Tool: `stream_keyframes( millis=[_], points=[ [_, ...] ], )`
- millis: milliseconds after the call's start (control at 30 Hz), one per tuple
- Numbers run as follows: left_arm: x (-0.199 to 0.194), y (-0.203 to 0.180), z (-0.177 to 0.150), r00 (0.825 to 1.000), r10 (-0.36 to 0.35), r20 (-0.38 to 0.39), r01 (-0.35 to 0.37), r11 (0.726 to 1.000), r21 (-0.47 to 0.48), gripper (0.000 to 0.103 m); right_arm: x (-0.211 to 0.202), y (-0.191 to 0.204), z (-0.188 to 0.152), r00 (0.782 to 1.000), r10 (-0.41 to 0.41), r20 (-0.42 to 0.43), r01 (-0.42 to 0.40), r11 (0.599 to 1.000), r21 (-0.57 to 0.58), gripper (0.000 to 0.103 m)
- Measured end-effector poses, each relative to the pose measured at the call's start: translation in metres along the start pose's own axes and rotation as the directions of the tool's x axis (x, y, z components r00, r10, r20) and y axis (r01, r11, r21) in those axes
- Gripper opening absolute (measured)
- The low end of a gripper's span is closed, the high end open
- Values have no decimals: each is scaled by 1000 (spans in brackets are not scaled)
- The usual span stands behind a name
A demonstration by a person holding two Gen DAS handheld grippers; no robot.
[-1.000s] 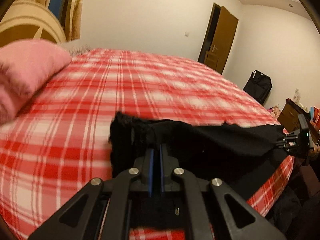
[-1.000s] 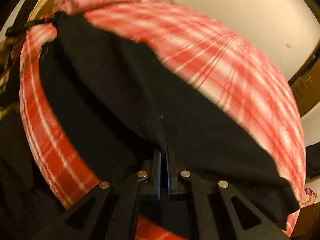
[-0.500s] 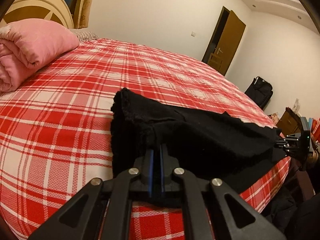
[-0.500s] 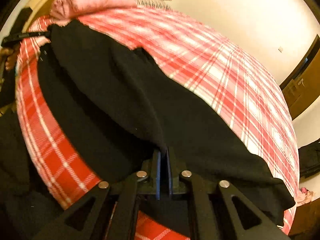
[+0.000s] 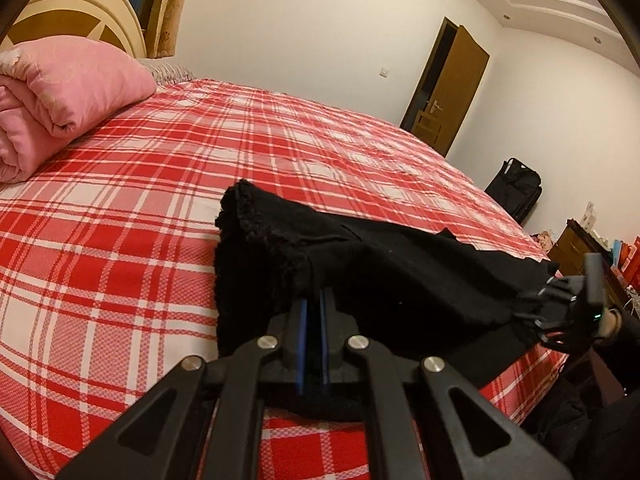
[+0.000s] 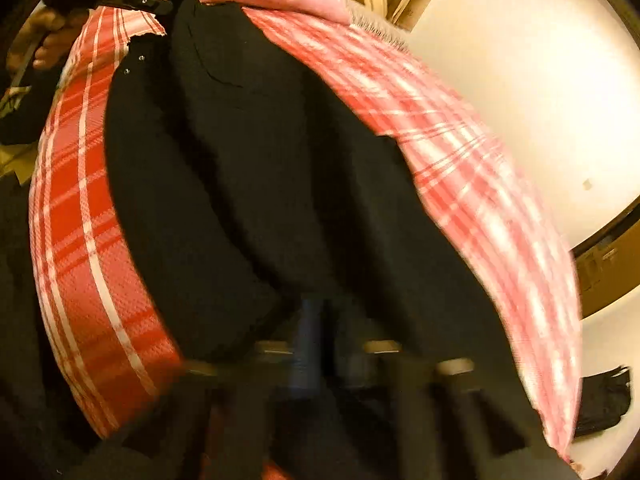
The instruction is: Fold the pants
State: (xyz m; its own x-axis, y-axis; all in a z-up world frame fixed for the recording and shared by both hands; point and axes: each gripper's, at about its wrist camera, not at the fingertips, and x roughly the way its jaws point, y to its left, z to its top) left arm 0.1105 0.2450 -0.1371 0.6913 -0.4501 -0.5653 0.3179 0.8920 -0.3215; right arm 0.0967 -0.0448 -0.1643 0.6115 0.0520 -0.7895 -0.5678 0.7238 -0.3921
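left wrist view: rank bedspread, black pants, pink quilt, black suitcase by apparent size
1. Plaid bedspread, fills most of the frame.
2. Black pants, though nearness to the camera inflates them.
3. Pink quilt, partly cut off at the frame edge.
4. Black suitcase, far off, looks smallest.

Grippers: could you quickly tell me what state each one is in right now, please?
Left gripper: shut on the black pants.
Right gripper: blurred, looks shut on the black pants.
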Motion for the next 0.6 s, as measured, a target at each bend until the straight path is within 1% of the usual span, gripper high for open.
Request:
stream_keyframes(
  millis=[33, 100, 167, 233, 267, 333, 367, 500, 600],
  points=[
    [-1, 0, 1, 1000, -3, 4, 3, 1000, -2, 6, -4, -1, 3, 1000, 16, 7, -16, 1000, 12, 1],
    [-8, 1, 2, 999, -29, 15, 29, 999, -23, 6, -22, -1, 8, 999, 33, 31, -34, 999, 22, 1],
    [-16, -1, 3, 999, -40, 29, 41, 999, -22, 6, -44, 2, 11, 997, 59, 51, -61, 998, 27, 1],
    [-22, -4, 1, 998, -45, 34, 46, 999, -10, 6, -51, 4, 6, 996, 79, 42, -80, 996, 25, 1],
    [-23, -4, -1, 998, -48, 32, 49, 999, -15, 6, -49, 6, 2, 996, 88, 33, -89, 996, 19, 1],
    [-20, -1, -8, 999, -44, 18, 44, 999, -25, 6, -32, 6, -5, 996, 87, 11, -87, 996, 17, 1],
    [-18, 1, -11, 999, -38, 11, 39, 999, -33, 6, -31, 7, -15, 994, 108, -9, -108, 994, 25, 1],
    [-10, 14, -21, 999, -41, -4, 41, 995, -93, 6, -13, 9, -18, 995, 97, -21, -97, 995, 13, 1],
    [-13, 12, -20, 999, -51, 4, 51, 995, -91, 6, -17, 6, -17, 995, 100, -15, -99, 995, 16, 1]
  ],
)
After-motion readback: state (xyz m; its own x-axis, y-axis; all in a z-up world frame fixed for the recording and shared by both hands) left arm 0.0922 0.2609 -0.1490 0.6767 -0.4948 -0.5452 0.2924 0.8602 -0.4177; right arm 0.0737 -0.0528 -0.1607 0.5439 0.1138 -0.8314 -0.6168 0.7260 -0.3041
